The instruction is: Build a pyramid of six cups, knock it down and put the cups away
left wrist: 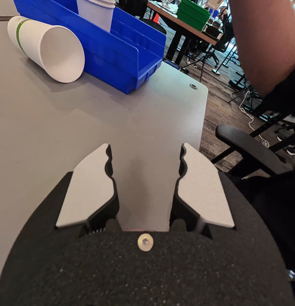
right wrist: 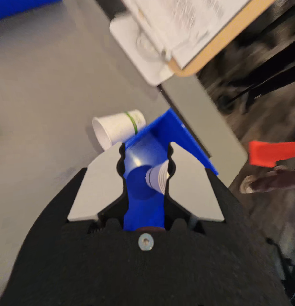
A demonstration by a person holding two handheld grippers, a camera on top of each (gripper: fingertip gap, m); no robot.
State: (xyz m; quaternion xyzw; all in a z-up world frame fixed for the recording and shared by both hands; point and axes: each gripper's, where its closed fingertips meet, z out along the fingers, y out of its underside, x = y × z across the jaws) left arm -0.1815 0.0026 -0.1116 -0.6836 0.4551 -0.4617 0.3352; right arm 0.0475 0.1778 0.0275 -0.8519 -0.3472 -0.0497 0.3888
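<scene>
Left wrist view
Left gripper (left wrist: pixel 146 145): fingers spread, nothing between them, hovering over bare desk (left wrist: pixel 94 125) near its right edge.
Fallen cup (left wrist: pixel 44 49): lying on its side on the desk, mouth toward the camera, close against the long side of the blue bin (left wrist: pixel 120 54), toward the far left of the view.
Look: white paper, tapered, 1 green band near the base, plain white inside.
Stack in bin (left wrist: pixel 96 14): white cups nested upright inside the bin; several rims visible at the top, count unclear.
Handling, judged: very light, thin-walled, easily crushed; likely to roll on its taper. Soft squeeze across the wall near the rim or mid-body, or 1 finger inside the mouth.

Right wrist view (blurred)
Right gripper (right wrist: pixel 146 144): fingers apart, gripping nothing, looking down into the blue bin (right wrist: pixel 175 132).
Stack (right wrist: pixel 157 178): seen from above inside the bin, beside the right finger; contact cannot be told.
Fallen cup (right wrist: pixel 117 127): on the desk just outside the bin's wall, mouth to the left, green band at the narrow end.
Stage, judged: putting away, with at least 1 cup left out.
</scene>
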